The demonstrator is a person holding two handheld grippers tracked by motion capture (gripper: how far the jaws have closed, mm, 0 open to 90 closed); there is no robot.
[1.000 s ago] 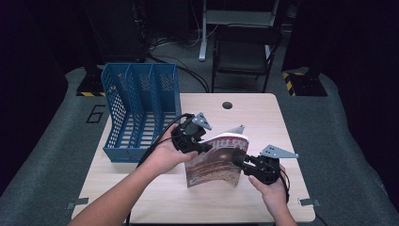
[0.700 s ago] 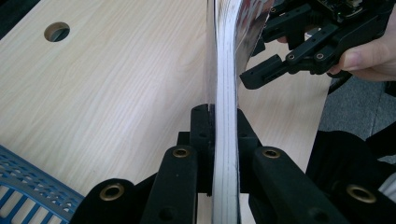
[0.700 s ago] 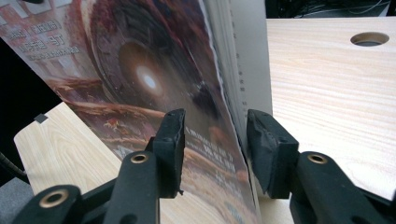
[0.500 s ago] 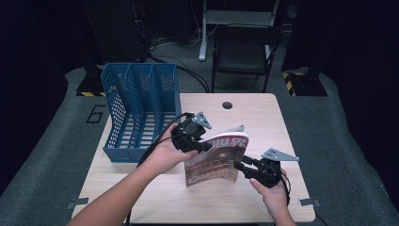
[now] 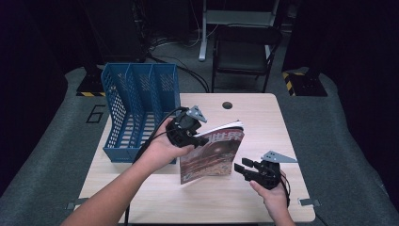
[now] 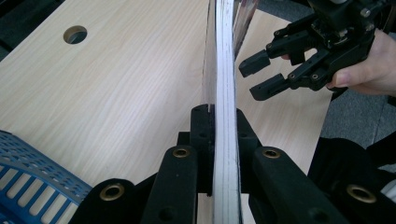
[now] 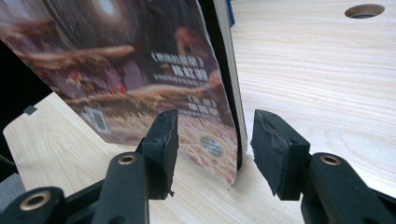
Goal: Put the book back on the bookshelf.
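Observation:
A magazine [image 5: 209, 155] with a brown cover stands upright on its lower edge on the wooden table [image 5: 263, 122]. My left gripper [image 5: 200, 140] is shut on its upper left part; in the left gripper view the jaws clamp the white page edge [image 6: 224, 70]. My right gripper [image 5: 242, 168] sits low at the magazine's lower right corner, and its jaws have just been opening. In the right gripper view the cover's [image 7: 140, 70] corner stands between the open pads [image 7: 161, 140] without touching them. The right gripper [image 6: 259, 77] also appears open in the left gripper view.
A blue slotted file rack [image 5: 136, 108] stands at the table's left, just behind my left hand. A round cable hole [image 5: 227, 105] sits near the far edge. A dark chair [image 5: 242, 52] is beyond the table.
The right gripper's jaws have spread apart and released the magazine's lower right edge. The left gripper keeps its hold and the magazine stays upright.

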